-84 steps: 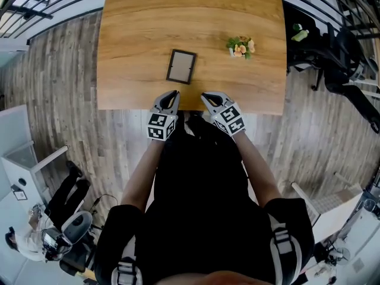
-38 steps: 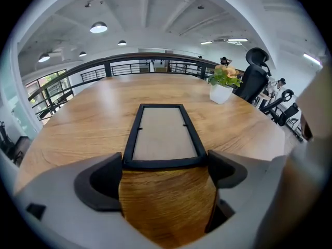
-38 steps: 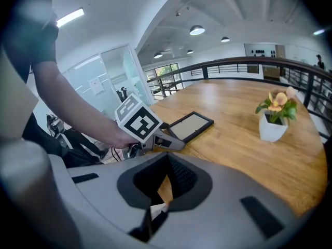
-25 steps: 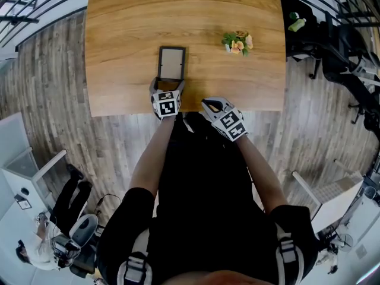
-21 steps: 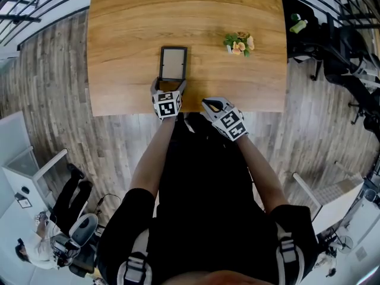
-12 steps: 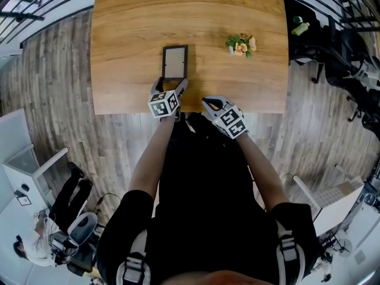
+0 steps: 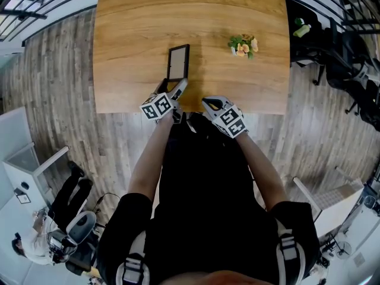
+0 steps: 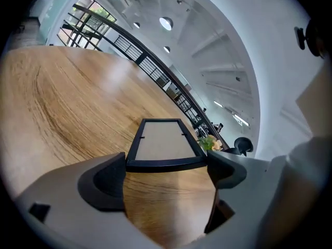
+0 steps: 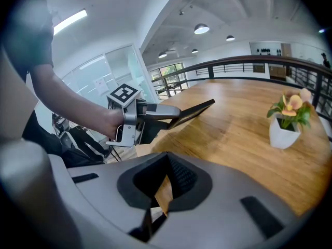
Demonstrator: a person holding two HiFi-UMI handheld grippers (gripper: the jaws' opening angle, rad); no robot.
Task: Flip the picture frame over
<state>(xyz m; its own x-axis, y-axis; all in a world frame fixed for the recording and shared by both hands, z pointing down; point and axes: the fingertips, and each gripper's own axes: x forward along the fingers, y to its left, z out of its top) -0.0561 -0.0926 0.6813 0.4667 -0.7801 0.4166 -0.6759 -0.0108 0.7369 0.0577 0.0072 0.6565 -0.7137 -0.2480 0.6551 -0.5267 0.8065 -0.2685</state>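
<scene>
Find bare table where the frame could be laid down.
Bare: the far half of the table beyond frame and plant, the strip left of the frame, the gap between them. Crowded: the near edge, with the left hand-held gripper clamping the frame and the right hand-held gripper beside it.

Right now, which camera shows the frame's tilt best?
The right gripper view: it sees the frame side-on, tilted above the table. The head view shows it foreshortened from above; the left gripper view looks along it from its near edge.
</scene>
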